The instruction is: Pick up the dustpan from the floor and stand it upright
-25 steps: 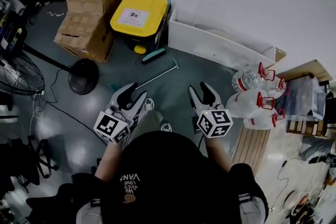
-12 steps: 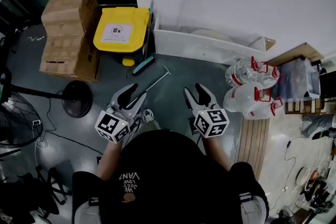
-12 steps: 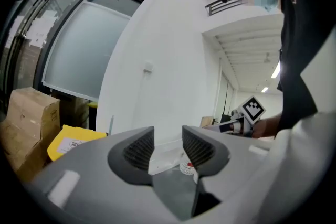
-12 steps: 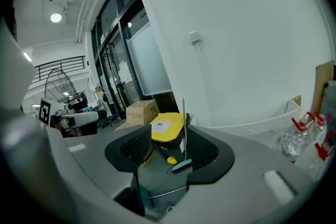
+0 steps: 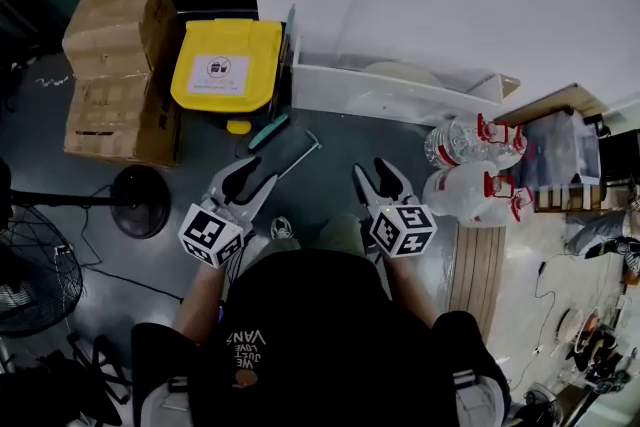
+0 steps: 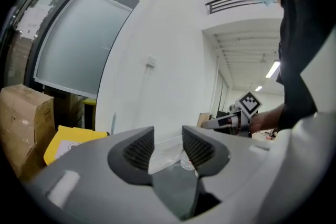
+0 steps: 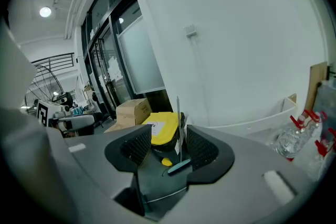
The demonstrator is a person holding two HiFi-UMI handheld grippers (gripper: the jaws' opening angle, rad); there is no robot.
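Nothing of the task is done yet: what looks like the dustpan (image 5: 267, 130), a teal-handled piece, is lying flat on the floor (image 5: 340, 147) just beside the yellow bin (image 5: 225, 65), near a metal rod (image 5: 298, 153). The left gripper (image 5: 258, 173) and right gripper (image 5: 375, 170) are hovering above the floor, fingers released and holding nothing. Reaching down, gripping and standing it upright are all remaining

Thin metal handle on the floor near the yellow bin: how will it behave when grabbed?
The metal handle looks straight and thin, so probably stiff and light. Its bare shaft looks smooth and may slip between jaws. Held near one end, it would likely tilt.
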